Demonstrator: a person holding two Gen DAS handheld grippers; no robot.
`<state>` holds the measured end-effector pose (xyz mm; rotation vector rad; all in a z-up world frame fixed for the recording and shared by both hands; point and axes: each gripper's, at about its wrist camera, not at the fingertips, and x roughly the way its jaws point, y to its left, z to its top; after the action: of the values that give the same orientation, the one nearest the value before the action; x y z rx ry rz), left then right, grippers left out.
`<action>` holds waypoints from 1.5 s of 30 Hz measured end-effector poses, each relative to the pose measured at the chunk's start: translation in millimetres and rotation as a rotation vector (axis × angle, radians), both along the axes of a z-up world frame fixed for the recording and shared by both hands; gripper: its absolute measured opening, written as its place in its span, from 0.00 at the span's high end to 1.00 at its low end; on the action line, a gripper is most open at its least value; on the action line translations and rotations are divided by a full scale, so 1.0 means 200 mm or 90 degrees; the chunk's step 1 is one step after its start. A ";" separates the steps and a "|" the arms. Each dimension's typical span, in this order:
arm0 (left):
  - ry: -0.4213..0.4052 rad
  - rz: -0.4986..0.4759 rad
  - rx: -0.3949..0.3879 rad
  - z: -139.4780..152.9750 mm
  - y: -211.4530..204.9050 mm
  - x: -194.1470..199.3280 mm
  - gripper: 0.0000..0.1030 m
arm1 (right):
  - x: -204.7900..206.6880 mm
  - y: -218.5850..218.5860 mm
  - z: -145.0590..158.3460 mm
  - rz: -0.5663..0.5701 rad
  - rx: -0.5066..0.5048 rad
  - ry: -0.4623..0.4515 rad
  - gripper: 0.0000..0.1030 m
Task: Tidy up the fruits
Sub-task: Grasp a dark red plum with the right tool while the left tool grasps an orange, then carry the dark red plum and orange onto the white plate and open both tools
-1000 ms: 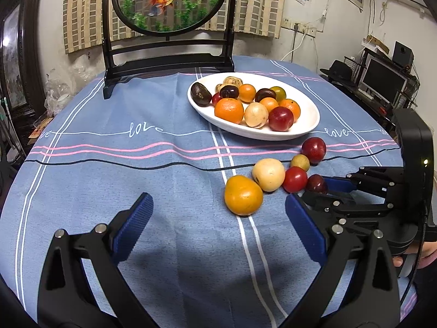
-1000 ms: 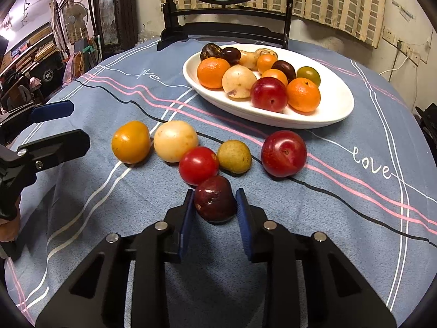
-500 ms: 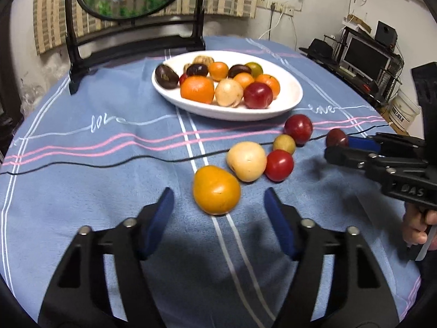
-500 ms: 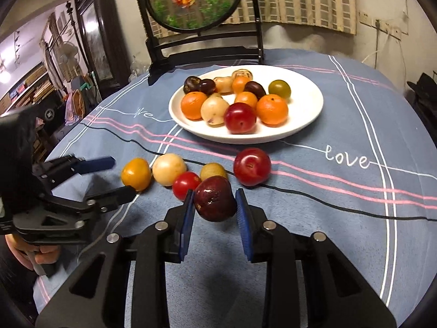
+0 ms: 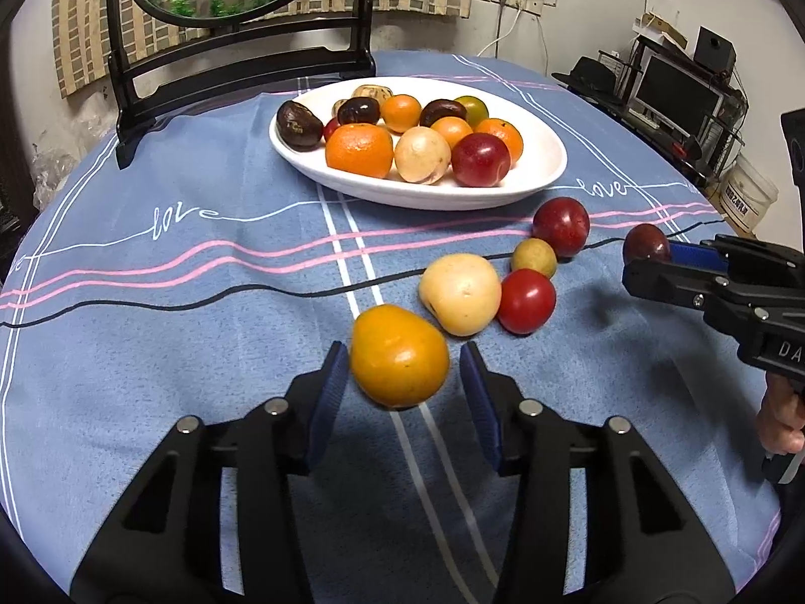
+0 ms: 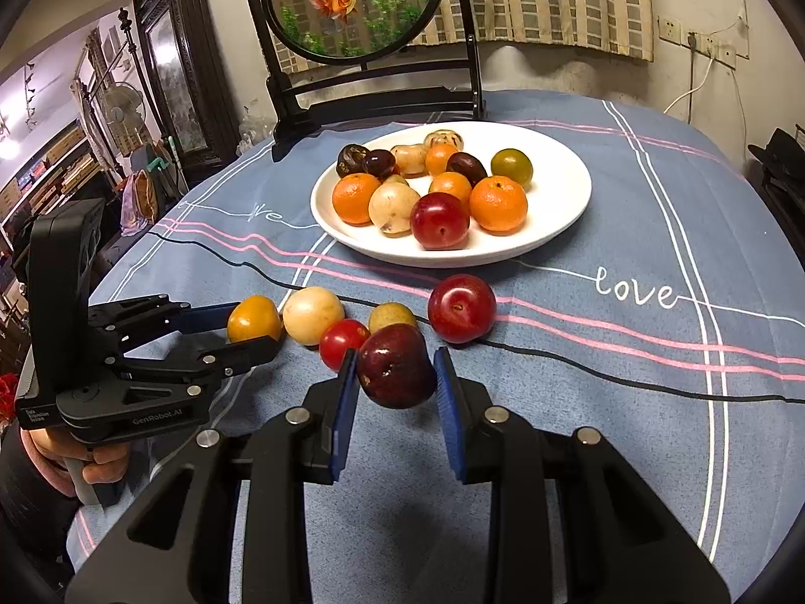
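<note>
My left gripper [image 5: 405, 377] brackets a yellow-orange fruit [image 5: 399, 355] that rests on the blue tablecloth; its pads are close on both sides with small gaps, so it is open. It also shows in the right wrist view [image 6: 251, 324]. My right gripper [image 6: 395, 377] is shut on a dark red plum [image 6: 396, 365] and holds it above the cloth; it also shows in the left wrist view [image 5: 646, 245]. A white plate [image 6: 558, 201] with several fruits stands behind. A pale round fruit [image 5: 460, 293], a red tomato [image 5: 526, 300], a small green-yellow fruit [image 5: 534, 257] and a red plum [image 5: 560, 226] lie loose.
A black stand with a round fish picture [image 6: 352, 5] stands at the table's far edge behind the plate. The round table's edge curves close on the left and right. A desk with a monitor [image 5: 679, 95] is beyond the table on the right.
My left gripper has moved forward and narrowed around the yellow-orange fruit. My right gripper has lifted the dark red plum off the cloth and raised it.
</note>
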<state>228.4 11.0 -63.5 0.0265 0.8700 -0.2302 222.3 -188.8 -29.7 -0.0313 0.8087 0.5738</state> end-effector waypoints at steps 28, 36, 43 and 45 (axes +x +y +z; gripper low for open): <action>-0.052 0.026 -0.036 0.13 0.02 -0.12 0.62 | -0.03 0.00 0.01 0.031 0.036 -0.002 0.70; -0.088 0.016 -0.019 0.33 0.02 0.03 0.62 | 0.07 -0.03 0.15 0.010 0.066 -0.044 0.70; -0.108 0.040 -0.064 0.40 -0.03 0.48 0.62 | 0.46 -0.03 0.19 -0.057 0.078 -0.079 0.70; -0.101 0.038 -0.048 0.37 -0.07 0.60 0.62 | 0.57 -0.02 0.15 -0.066 0.075 -0.061 0.70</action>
<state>348.9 -2.6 10.1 -0.0510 0.7031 -0.2013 336.0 -191.8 0.4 0.0905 0.6787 0.5178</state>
